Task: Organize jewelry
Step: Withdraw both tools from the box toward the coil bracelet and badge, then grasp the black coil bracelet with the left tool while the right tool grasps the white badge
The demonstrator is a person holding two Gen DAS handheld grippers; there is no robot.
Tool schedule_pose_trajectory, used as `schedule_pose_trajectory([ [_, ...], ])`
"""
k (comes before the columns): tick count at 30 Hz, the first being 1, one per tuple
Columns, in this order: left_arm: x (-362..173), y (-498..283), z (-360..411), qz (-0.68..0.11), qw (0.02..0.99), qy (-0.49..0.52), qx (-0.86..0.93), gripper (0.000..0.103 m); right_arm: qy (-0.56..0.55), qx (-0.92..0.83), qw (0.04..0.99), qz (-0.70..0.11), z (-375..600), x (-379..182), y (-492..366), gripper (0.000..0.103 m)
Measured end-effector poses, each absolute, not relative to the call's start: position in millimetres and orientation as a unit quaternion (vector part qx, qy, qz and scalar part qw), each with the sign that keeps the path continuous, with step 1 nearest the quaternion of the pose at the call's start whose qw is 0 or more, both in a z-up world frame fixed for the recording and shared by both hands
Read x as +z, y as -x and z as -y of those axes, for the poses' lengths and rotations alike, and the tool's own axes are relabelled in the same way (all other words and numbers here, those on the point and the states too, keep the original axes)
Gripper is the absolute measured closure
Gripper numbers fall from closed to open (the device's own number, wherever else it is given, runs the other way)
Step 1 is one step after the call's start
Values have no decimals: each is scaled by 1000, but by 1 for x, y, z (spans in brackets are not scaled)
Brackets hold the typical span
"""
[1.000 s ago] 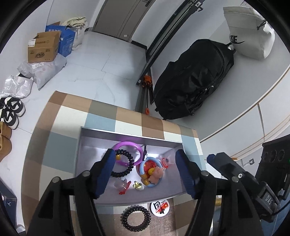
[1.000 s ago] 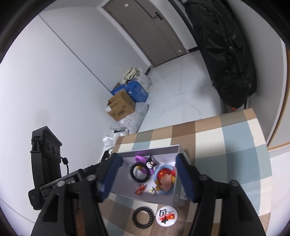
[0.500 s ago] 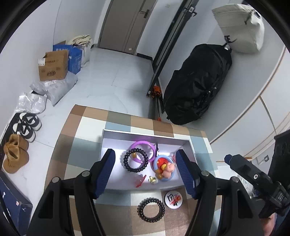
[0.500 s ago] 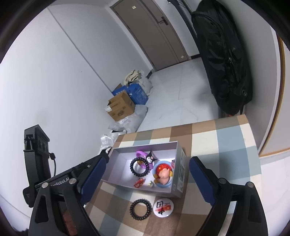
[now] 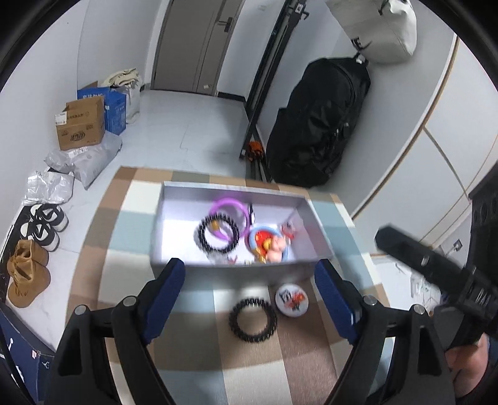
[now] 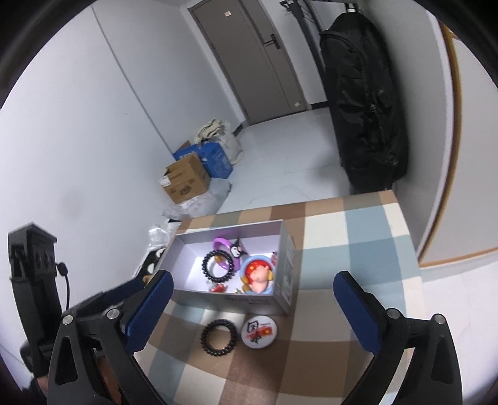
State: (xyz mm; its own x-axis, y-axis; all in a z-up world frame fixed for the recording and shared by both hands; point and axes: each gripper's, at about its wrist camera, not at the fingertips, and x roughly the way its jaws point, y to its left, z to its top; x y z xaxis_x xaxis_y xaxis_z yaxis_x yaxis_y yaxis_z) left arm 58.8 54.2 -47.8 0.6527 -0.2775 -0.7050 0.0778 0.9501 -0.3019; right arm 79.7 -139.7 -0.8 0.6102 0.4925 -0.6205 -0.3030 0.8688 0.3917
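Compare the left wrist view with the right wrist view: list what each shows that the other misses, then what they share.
Only the left wrist view: sneakers and brown boots on the floor, a white bag above the backpack, and the orange item at the foot of the stand.

Only the right wrist view: the black cartoon charm in the box, clearly visible.

Both: the grey box holding bracelets and a pig figure, the black beaded bracelet and round badge on the checked cloth, the cardboard carton, black backpack, door, and each other's tongs, all open and empty.
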Motion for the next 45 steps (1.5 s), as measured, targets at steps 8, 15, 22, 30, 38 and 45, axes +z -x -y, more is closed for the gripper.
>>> schedule_pose_trajectory([
  [8, -67, -53, -46, -441, 886, 107, -96, 21, -120, 200, 882, -410, 144, -12, -74, 0],
  [15, -84, -52, -34, -472, 874, 72, -92, 21, -119, 187, 871, -439, 155, -26, -76, 0],
  [22, -89, -46, -17, -476, 874, 8, -94, 21, -125, 190, 870, -438, 165, -24, -75, 0],
  [30, -101, -49, -5, -482, 871, -56, -71, 21, -138, 181, 869, -439, 179, -24, -74, 0],
  [38, -102, -53, -10, -486, 870, -36, -81, 27, -139, 177, 867, -445, 183, -26, -76, 0],
  [45, -101, -55, -6, -489, 865, -33, -105, 38, -140, 176, 866, -446, 184, -28, -77, 0],
])
